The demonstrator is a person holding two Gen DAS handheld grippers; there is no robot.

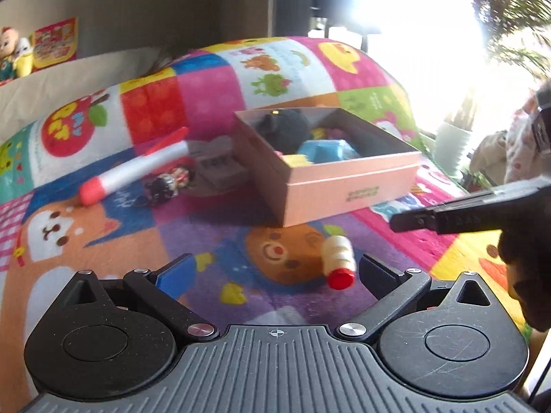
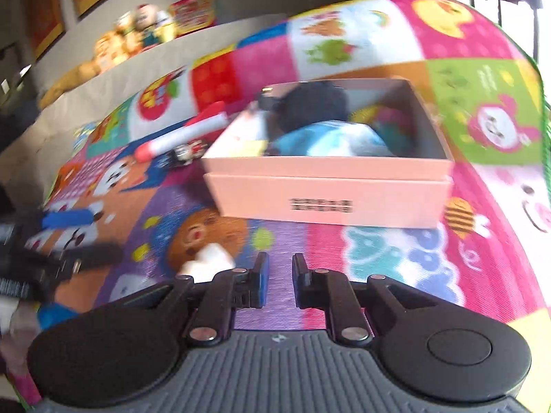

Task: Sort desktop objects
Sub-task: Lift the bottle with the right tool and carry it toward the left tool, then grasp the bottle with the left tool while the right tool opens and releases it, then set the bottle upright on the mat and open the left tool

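Observation:
A small white bottle with a red cap (image 1: 337,258) lies on its side on the colourful play mat. It lies just ahead of my left gripper (image 1: 277,263), in line with the gap and nearer the right finger. The jaws stand wide open and no pad touches it. An open pink box (image 1: 344,186) stands beyond, holding a black plush, a blue object and something yellow. My right gripper (image 2: 279,265) is shut with nothing between its fingers, low over the mat in front of the box (image 2: 327,199). The bottle (image 2: 206,263) shows blurred to its left.
Left of the box lie a white foam rocket with red tip and fins (image 1: 137,168), a small figure (image 1: 168,180) and a grey object (image 1: 220,165). The right gripper's finger (image 1: 447,218) reaches in from the right. Plush toys sit on a ledge behind; a bright window is at the right.

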